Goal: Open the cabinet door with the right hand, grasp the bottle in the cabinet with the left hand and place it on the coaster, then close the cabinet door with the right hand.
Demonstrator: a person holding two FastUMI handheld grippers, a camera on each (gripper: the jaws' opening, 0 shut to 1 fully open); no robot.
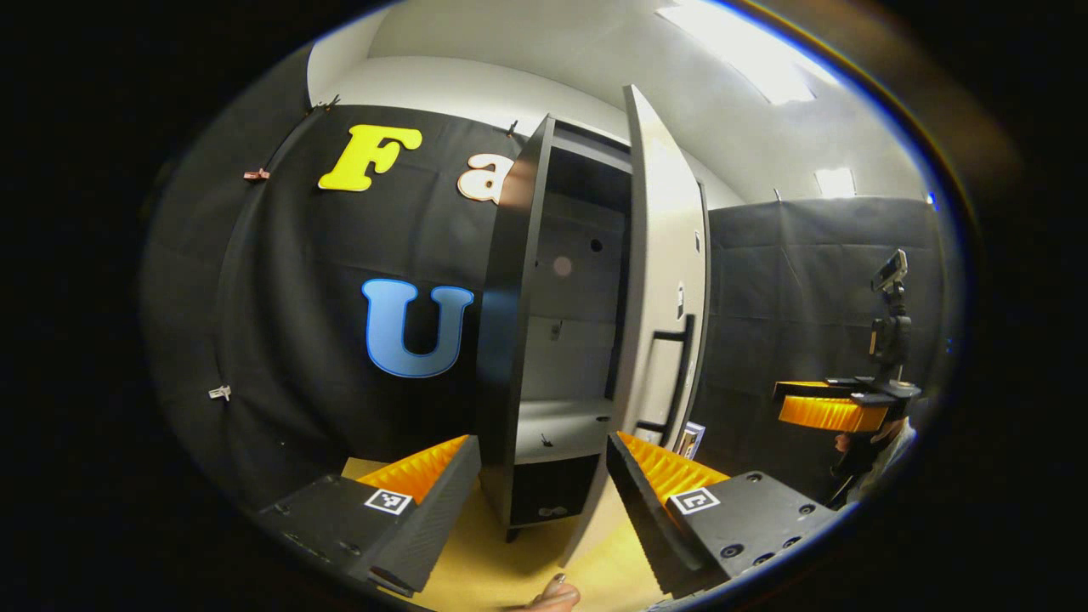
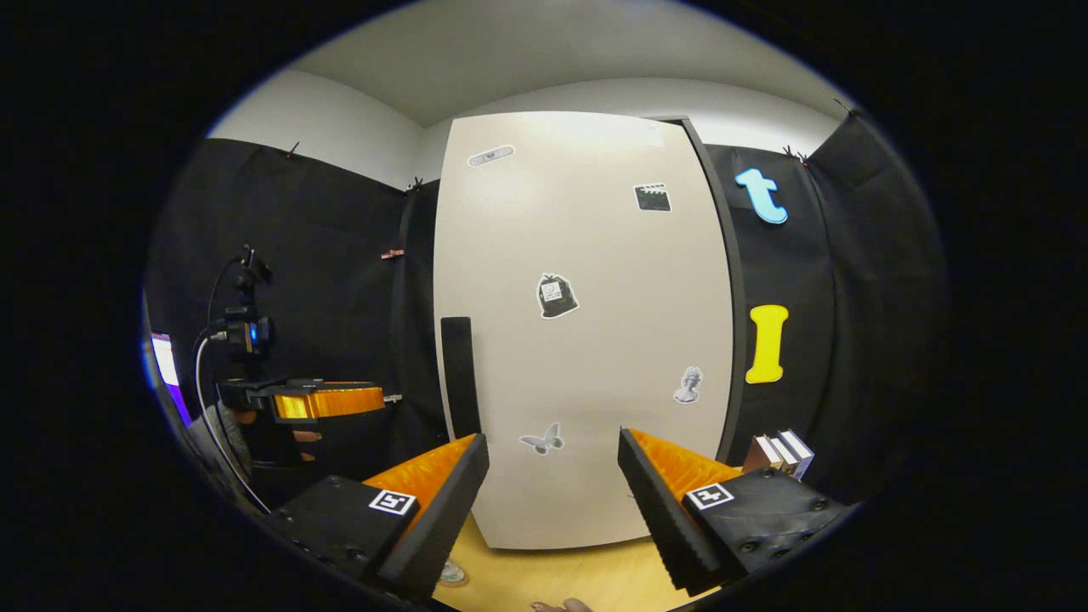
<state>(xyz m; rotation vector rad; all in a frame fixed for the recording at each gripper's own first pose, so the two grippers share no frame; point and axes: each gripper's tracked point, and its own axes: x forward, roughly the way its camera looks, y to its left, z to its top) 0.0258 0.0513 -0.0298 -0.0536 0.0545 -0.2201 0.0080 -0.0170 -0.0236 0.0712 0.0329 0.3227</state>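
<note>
The cabinet door (image 1: 659, 280) stood ajar ahead of the left gripper (image 1: 544, 493), whose fingers were spread wide and held nothing; the right gripper (image 2: 552, 501), likewise wide and empty, faced the door's outer face near its dark handle (image 2: 459, 374); the opening step looked done or nearly so. No bottle could be made out on the pale shelf (image 1: 561, 425); reaching inside seemed next, the door edge crowding the gap; books (image 2: 778, 453) stood right of the right gripper.

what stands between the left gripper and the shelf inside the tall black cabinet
Nothing visible: the beige cabinet door is swung open to the right, and the left gripper, jaws open, faces the pale shelf directly.
</note>
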